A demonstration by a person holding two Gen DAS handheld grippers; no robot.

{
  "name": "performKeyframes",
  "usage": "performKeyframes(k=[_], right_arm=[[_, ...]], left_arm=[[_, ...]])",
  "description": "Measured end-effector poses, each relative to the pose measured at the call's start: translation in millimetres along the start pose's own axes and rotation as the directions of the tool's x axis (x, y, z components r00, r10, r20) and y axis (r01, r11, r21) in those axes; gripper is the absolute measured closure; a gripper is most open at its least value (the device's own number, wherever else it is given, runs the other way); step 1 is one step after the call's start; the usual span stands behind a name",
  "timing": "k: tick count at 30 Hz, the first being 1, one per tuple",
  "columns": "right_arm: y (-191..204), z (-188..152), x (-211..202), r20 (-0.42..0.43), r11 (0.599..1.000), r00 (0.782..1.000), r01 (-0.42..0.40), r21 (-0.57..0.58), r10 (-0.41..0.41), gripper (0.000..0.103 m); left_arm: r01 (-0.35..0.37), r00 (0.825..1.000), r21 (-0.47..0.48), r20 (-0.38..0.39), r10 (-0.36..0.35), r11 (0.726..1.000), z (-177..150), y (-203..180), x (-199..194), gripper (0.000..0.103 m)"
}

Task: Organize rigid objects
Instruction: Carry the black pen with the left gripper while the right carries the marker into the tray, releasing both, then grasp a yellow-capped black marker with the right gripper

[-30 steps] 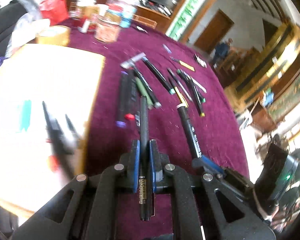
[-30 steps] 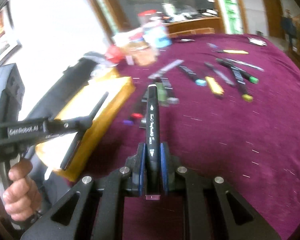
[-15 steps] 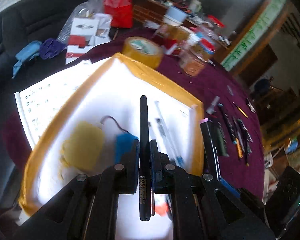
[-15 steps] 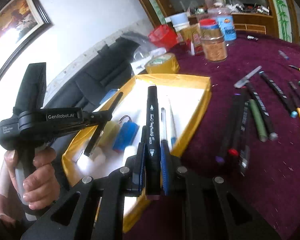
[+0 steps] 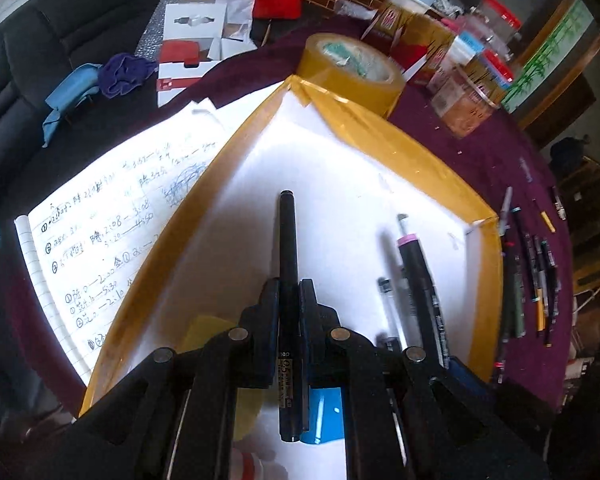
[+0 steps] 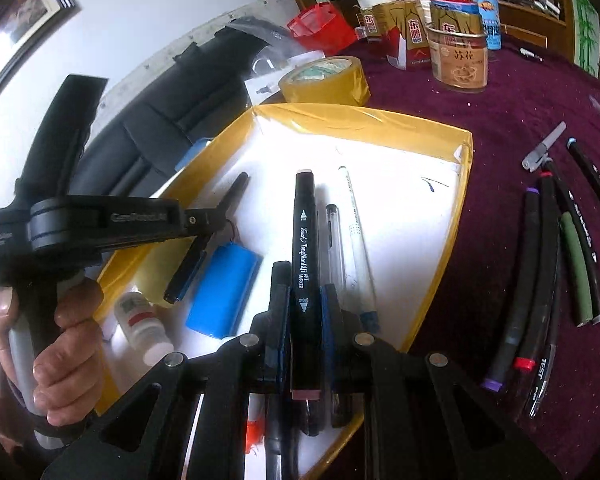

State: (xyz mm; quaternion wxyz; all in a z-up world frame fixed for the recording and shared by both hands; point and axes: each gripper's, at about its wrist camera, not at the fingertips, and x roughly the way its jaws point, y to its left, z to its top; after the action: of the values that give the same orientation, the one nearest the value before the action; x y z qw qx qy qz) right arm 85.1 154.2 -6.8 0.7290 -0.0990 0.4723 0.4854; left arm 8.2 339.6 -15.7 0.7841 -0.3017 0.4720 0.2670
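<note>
A yellow-rimmed white tray (image 5: 400, 148) lies under both grippers. My left gripper (image 5: 289, 284) is shut on a thin black pen (image 5: 288, 240), held a little above the tray floor and pointing steeply down. My right gripper (image 6: 305, 292) is shut on a thick black art marker (image 6: 304, 240), also over the tray, just right of the left one. The right wrist view shows the left gripper (image 6: 204, 224), its pen (image 6: 236, 192) and the hand (image 6: 60, 340) that holds it. In the tray lie a clear pen (image 6: 334, 248), a white pen (image 6: 356, 232), a blue battery pack (image 6: 224, 292) and a small white bottle (image 6: 140, 320).
Several loose markers and pens (image 6: 540, 260) lie on the purple cloth (image 6: 520, 92) right of the tray. A tape roll (image 6: 324, 80) and jars (image 6: 460, 56) stand beyond its far corner. An open notebook (image 5: 112, 232) lies left of the tray, with a dark seat behind.
Both grippers have swung left from over the purple cloth and its loose pens to over the tray, sinking a little and tilting further down. Each keeps its pen.
</note>
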Motion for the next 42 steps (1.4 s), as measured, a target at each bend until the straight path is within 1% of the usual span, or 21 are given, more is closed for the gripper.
performKeyframes(k=[2,4,5,6,7,8,9,10,12,15,18,20,23,25,27,30,33,37,39,40,42], right_arm=[[2,0,2,0.004,1.000,1.000,0.015,-0.016,-0.015,0.089],[4,0,2,0.000,0.999,1.000,0.021,-0.040,-0.021,0.087],[4,0,0,0.003,0.999,1.000,0.013,-0.043,-0.013,0.086],[3,-2,-5,0.014,0.999,1.000,0.004,-0.039,-0.004,0.086],[1,-4,-14,0.037,0.999,0.999,-0.011,-0.036,0.012,0.082],[0,-6,-22,0.055,0.999,0.998,-0.019,-0.036,0.021,0.075],[-5,-10,-36,0.091,0.999,0.995,-0.028,-0.033,0.031,0.071],[-8,-14,-47,0.118,0.999,0.992,-0.033,-0.025,0.036,0.066],[-17,-24,-68,0.153,0.999,0.987,-0.051,-0.008,0.052,0.066],[-37,-44,-99,0.192,0.997,0.979,-0.073,0.033,0.066,0.066],[-67,-66,-132,0.218,0.992,0.974,-0.086,0.094,0.064,0.065],[-87,-74,-150,0.227,0.987,0.973,-0.084,0.139,0.050,0.062],[-125,-83,-181,0.254,0.976,0.967,-0.043,0.212,-0.013,0.062],[-151,-84,-199,0.261,0.964,0.961,0.022,0.265,-0.094,0.062],[-173,-85,-213,0.262,0.951,0.953,0.067,0.302,-0.150,0.062],[-209,-70,-217,0.217,0.927,0.954,0.121,0.356,-0.208,0.062],[-242,-50,-215,0.175,0.908,0.955,0.157,0.389,-0.241,0.062],[-281,-26,-196,0.143,0.885,0.936,0.245,0.395,-0.323,0.063],[-302,-24,-177,0.130,0.880,0.940,0.240,0.409,-0.316,0.066],[-308,-27,-171,0.131,0.877,0.941,0.233,0.420,-0.313,0.069],[-315,-33,-161,0.138,0.873,0.940,0.227,0.432,-0.312,0.072]], left_arm=[[-0.007,1.000,-0.010,-0.002,0.007,1.000,-2,2,2,0.096],[0.009,1.000,-0.028,0.025,-0.008,1.000,-3,6,-3,0.094],[0.021,0.999,-0.031,0.030,-0.021,0.999,-4,7,-6,0.090],[0.042,0.999,-0.031,0.035,-0.040,0.999,-5,7,-10,0.083],[0.063,0.997,-0.029,0.047,-0.061,0.998,-8,7,-16,0.079],[0.076,0.995,-0.023,0.067,-0.075,0.997,-12,4,-25,0.072],[0.085,0.992,-0.009,0.091,-0.084,0.996,-16,0,-33,0.066],[0.092,0.988,0.016,0.122,-0.093,0.996,-23,-7,-45,0.064],[0.102,0.980,0.061,0.167,-0.111,0.993,-36,-21,-60,0.057],[0.132,0.969,0.147,0.189,-0.158,0.980,-65,-49,-74,0.057],[0.171,0.964,0.211,0.168,-0.208,0.962,-90,-82,-76,0.057],[0.195,0.958,0.267,0.153,-0.242,0.944,-106,-106,-77,0.057],[0.214,0.955,0.347,0.122,-0.270,0.913,-123,-136,-77,0.057],[0.227,0.954,0.365,0.101,-0.281,0.903,-130,-149,-77,0.057],[0.234,0.956,0.368,0.081,-0.281,0.900,-135,-158,-76,0.057],[0.247,0.957,0.357,0.055,-0.284,0.901,-138,-165,-74,0.057],[0.241,0.961,0.354,0.044,-0.273,0.904,-141,-172,-73,0.057],[0.238,0.963,0.359,0.032,-0.267,0.902,-142,-185,-70,0.057],[0.223,0.967,0.368,0.037,-0.254,0.903,-143,-191,-69,0.057],[0.217,0.969,0.370,0.034,-0.246,0.903,-142,-195,-66,0.057],[0.211,0.971,0.374,0.024,-0.237,0.903,-143,-199,-63,0.057]])
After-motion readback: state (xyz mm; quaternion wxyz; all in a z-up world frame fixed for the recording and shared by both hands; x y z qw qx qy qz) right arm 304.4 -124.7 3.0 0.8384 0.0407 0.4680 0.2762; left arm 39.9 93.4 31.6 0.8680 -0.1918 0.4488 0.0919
